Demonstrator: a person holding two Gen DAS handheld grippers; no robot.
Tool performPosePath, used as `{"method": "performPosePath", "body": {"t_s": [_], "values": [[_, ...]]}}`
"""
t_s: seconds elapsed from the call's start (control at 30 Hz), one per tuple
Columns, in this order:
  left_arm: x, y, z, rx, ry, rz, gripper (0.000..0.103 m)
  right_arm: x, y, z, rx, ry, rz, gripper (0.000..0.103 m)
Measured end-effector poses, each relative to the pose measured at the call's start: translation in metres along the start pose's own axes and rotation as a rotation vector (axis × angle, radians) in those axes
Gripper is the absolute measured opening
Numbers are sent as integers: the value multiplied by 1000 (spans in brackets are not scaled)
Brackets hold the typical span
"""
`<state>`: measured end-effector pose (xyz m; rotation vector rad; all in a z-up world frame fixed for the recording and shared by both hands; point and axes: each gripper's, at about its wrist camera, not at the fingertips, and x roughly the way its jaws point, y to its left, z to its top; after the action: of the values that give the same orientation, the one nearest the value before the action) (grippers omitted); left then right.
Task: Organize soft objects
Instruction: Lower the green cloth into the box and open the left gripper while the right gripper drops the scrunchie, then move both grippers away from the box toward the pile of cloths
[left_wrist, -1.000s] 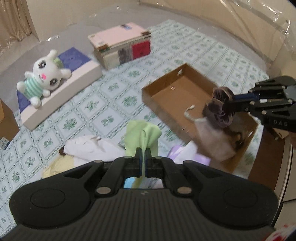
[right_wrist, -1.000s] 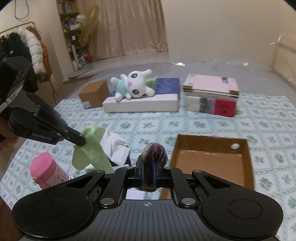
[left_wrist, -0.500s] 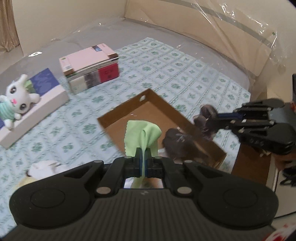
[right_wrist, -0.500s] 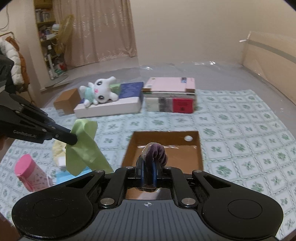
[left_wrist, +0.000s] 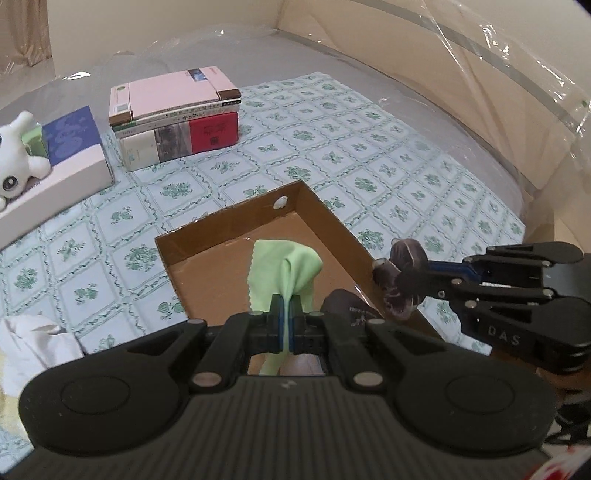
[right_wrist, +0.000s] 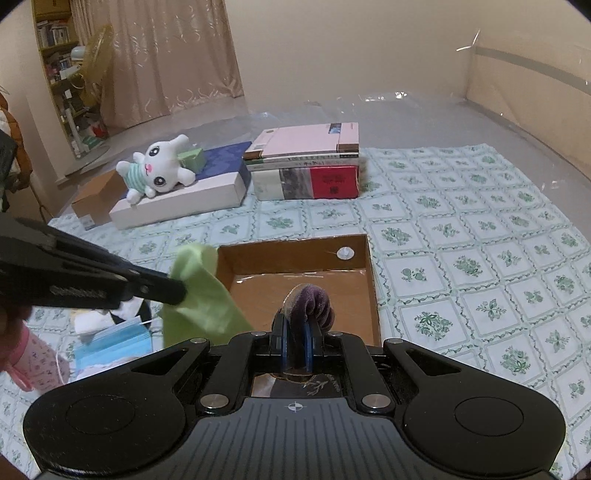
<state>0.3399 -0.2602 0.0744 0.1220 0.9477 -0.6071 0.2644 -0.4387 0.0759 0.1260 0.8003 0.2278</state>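
Above cardboard box (left_wrist: 236, 225): left gripper (left_wrist: 286, 317) fingers pinching green cloth (left_wrist: 284, 269); right gripper (right_wrist: 295, 339) fingers pinching dark purple fabric (right_wrist: 308, 302). Step: depositing. Next: lower, spread fingers.

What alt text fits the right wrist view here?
The right tool grips a dark purple cloth above an open cardboard box, while the left tool holds a green cloth at the box's left edge. A plush bunny and stacked books lie behind.
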Motion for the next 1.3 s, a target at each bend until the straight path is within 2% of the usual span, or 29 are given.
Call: {"method": "performPosePath", "body": {"t_s": [0.03, 0.1, 0.13, 0.17, 0.57, 0.77, 0.8, 0.87, 0.9, 0.93, 1.3], "values": [[5, 1, -1, -4, 3, -1, 3, 3, -1, 0, 2, 4, 2, 9], [13, 1, -2, -7, 6, -1, 15, 9, -3, 1, 3, 10, 4, 9], [15, 2, -4, -1, 5, 4, 24, 11, -4, 1, 3, 14, 5, 9], [17, 3, -5, 6, 4, 7, 26, 13, -5, 1, 3, 16, 6, 9], [-7, 33, -15, -8, -42, 73, 26, 37, -5, 1, 25, 45, 22, 9], [-15, 41, -19, -10, -58, 91, 26, 44, 3, 6, 13, 22, 43, 9], [-16, 42, -20, -9, -60, 95, 26, 45, 4, 7, 17, 21, 49, 13], [-20, 44, -22, -6, -70, 103, 26, 46, 5, 7, 22, 9, 42, 29], [-22, 45, -24, -4, -74, 104, 26, 45, 6, 7, 23, 2, 32, 43], [-24, 45, -25, -3, -77, 103, 26, 45, 6, 7, 25, -4, 28, 48], [-59, 55, -49, 4, -103, 107, 27, 20, 27, -3, -26, -13, -24, 48]]}}
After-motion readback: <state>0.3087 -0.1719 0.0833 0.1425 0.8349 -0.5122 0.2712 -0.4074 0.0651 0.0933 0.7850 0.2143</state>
